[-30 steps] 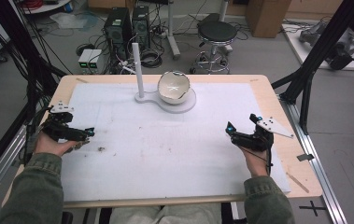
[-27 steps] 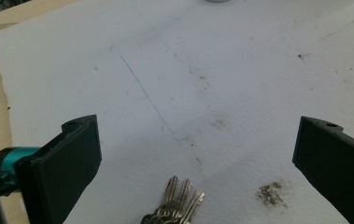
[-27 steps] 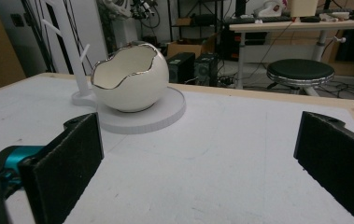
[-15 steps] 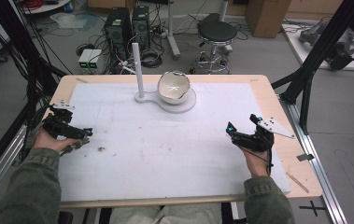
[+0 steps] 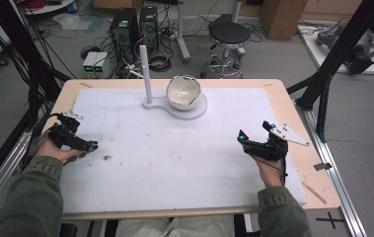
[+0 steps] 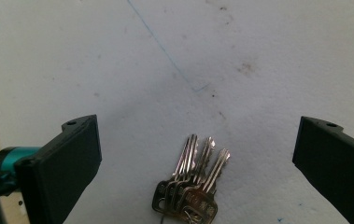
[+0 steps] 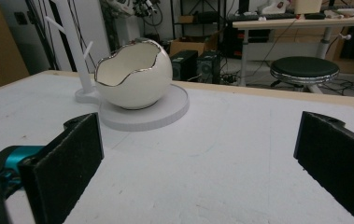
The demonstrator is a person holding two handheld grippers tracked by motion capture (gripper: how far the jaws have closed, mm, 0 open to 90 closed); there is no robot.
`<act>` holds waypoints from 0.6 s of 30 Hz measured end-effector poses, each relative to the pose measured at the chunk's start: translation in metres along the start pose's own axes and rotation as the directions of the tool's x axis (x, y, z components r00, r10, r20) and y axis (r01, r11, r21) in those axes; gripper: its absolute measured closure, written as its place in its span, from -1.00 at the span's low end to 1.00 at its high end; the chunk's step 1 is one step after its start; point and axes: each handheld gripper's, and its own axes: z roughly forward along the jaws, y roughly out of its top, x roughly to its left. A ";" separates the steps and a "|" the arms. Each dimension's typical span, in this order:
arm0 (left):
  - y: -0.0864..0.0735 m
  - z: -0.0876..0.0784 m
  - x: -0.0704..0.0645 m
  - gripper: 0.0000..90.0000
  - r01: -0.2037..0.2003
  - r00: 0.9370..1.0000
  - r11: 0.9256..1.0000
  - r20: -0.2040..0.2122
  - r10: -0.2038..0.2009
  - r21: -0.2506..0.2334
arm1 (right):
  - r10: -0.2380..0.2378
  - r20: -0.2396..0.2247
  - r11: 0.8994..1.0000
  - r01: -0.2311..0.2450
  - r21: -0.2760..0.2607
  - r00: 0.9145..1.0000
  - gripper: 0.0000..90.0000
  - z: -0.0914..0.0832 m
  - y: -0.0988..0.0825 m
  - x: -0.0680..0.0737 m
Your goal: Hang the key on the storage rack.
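Between the wide-open jaws of the left gripper [image 6: 191, 154] we note a bunch of keys [image 6: 191, 191] lying flat on the white mat [image 6: 258, 56], untouched. Our right gripper [image 7: 198, 154], jaws equally wide, faces the egg-shaped bowl [image 7: 135, 74].

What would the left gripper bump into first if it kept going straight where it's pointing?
Probably the bunch of keys. The left gripper points down at the white mat, its fingers wide open on either side of them. How far off they lie is hard to judge.
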 end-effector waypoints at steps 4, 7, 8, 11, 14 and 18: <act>-0.001 0.003 0.003 -0.96 0.004 1.000 1.000 0.008 -0.004 0.028 | -0.002 -0.004 1.000 0.002 0.004 1.000 -0.99 0.001 0.000 0.001; -0.002 0.008 0.005 -0.96 0.025 0.999 0.997 0.031 -0.027 0.076 | -0.009 -0.003 1.000 0.009 0.002 1.000 -0.99 0.001 0.000 0.000; -0.002 0.008 0.005 -0.96 0.025 0.999 0.997 0.031 -0.027 0.076 | -0.009 -0.003 1.000 0.009 0.002 1.000 -0.99 0.001 0.000 0.000; -0.004 0.012 0.005 -0.94 0.005 0.999 0.993 0.033 -0.009 0.116 | -0.005 -0.001 1.000 0.005 0.003 1.000 -0.99 0.001 0.000 0.000; -0.005 0.015 0.005 -0.91 -0.006 1.000 0.989 0.029 0.001 0.145 | -0.005 -0.002 1.000 0.005 0.005 1.000 -0.99 0.002 0.000 0.000; -0.007 0.018 0.007 -0.89 -0.014 1.000 0.983 0.028 0.009 0.185 | -0.004 -0.004 1.000 0.004 0.010 1.000 -0.99 0.002 0.000 0.000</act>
